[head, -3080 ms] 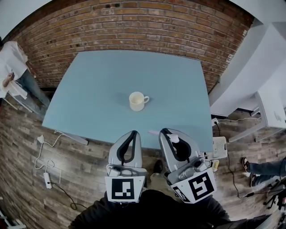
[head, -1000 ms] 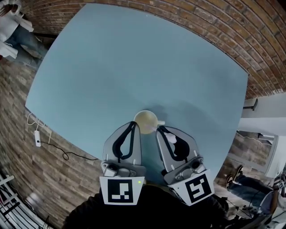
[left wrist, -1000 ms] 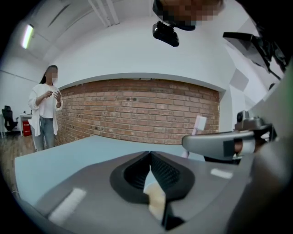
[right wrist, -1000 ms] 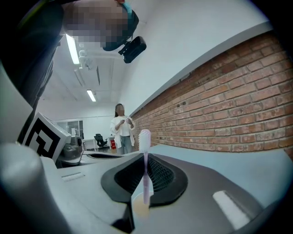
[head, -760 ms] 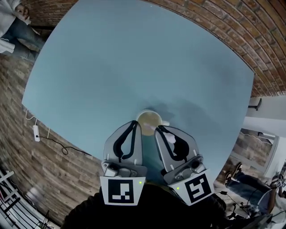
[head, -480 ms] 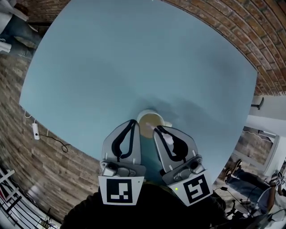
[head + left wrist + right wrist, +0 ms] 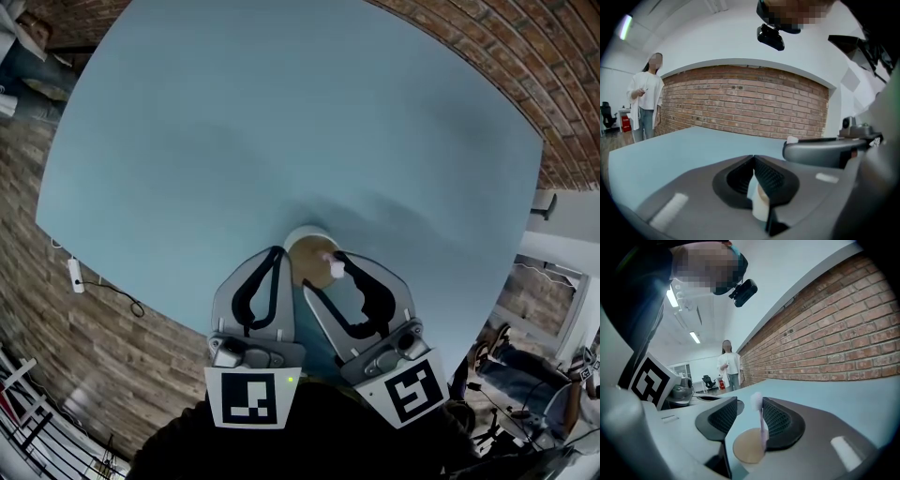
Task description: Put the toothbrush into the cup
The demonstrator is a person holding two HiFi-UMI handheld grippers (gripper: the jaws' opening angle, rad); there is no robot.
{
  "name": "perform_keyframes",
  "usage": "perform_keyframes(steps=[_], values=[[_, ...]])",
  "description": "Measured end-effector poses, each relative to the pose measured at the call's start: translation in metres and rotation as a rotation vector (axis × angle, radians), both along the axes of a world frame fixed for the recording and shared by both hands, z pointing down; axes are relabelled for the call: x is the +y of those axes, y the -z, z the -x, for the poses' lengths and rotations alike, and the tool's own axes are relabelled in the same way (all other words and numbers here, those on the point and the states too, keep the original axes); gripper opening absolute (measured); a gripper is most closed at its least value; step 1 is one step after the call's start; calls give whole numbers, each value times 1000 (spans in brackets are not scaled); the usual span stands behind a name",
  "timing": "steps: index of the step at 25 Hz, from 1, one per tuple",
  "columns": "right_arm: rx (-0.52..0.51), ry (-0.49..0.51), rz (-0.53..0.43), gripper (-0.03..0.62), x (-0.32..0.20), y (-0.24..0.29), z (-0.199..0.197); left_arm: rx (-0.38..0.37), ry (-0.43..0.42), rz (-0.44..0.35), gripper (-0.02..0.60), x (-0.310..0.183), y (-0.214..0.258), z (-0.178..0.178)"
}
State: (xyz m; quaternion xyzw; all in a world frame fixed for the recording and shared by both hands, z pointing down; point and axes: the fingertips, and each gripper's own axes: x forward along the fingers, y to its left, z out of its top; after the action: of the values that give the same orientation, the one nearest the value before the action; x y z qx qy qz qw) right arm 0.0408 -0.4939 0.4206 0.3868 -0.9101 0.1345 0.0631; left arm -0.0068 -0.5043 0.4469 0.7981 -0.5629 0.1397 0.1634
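Observation:
A cream cup stands on the blue table, just ahead of both grippers. The pink-and-white toothbrush stands in it, head up. My right gripper straddles the cup's near right side and its jaws are opening. In the right gripper view the toothbrush rises from the cup between the parted pads of the right gripper, close by the right pad. My left gripper is shut and empty, left of the cup. In the left gripper view the cup shows behind the closed jaws of the left gripper.
A brick wall runs along the table's far side. A person stands beyond the table's far left corner. A power strip with cable lies on the wooden floor at left. The table edge is near, just behind the cup.
The right gripper's jaws have spread apart and let go of the toothbrush, which now stands in the cup. Both grippers sank slightly toward the table.

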Motion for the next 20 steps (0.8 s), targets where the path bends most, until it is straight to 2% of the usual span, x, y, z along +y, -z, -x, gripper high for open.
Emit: perform_keyframes(steps=[6, 12, 17, 20], values=[[-12, -24, -51, 181, -2, 18, -10, -7, 2, -33, 8, -1, 14, -6], [-24, -30, -116, 162, 10, 50, -17, -4, -2, -86, 8, 9, 41, -12], [-48, -31, -182, 121, 26, 82, -26, 1, -10, -166, 8, 21, 73, -23], [-57, -58, -231, 62, 37, 109, -32, 6, 1, -213, 8, 33, 98, -26]])
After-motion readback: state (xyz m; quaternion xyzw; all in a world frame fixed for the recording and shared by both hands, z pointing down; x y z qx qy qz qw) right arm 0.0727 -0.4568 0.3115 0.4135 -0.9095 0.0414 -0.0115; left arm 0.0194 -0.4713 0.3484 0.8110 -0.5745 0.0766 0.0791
